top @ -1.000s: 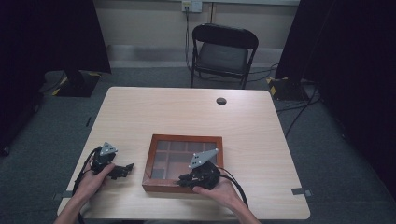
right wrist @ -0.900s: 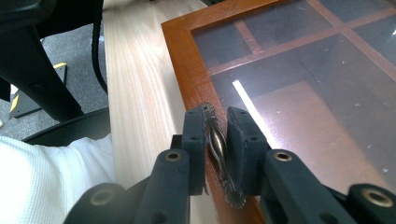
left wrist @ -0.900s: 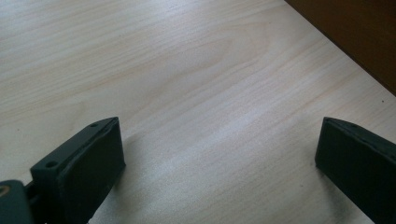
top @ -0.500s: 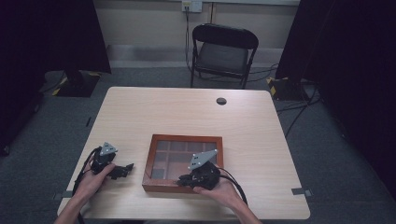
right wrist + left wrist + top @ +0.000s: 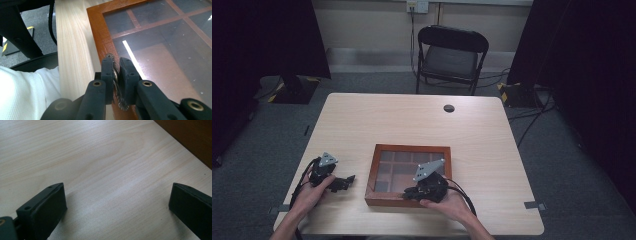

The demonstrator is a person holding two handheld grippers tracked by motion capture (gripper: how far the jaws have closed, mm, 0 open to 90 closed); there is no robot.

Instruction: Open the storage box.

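One right hand-held gripper [image 5: 116, 72] pinching metal clasp [image 5: 115, 75] | wooden box [image 5: 409, 172] front edge

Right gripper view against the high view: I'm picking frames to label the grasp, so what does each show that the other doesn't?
Right gripper view alone: the right gripper shut on a small metal latch at the wooden box's front rim, plus a white sleeve. High view alone: the left gripper beside the box, the chair, the table's far edge and its dark grommet. Both: the glass-lidded box with dividers and the light wood table.
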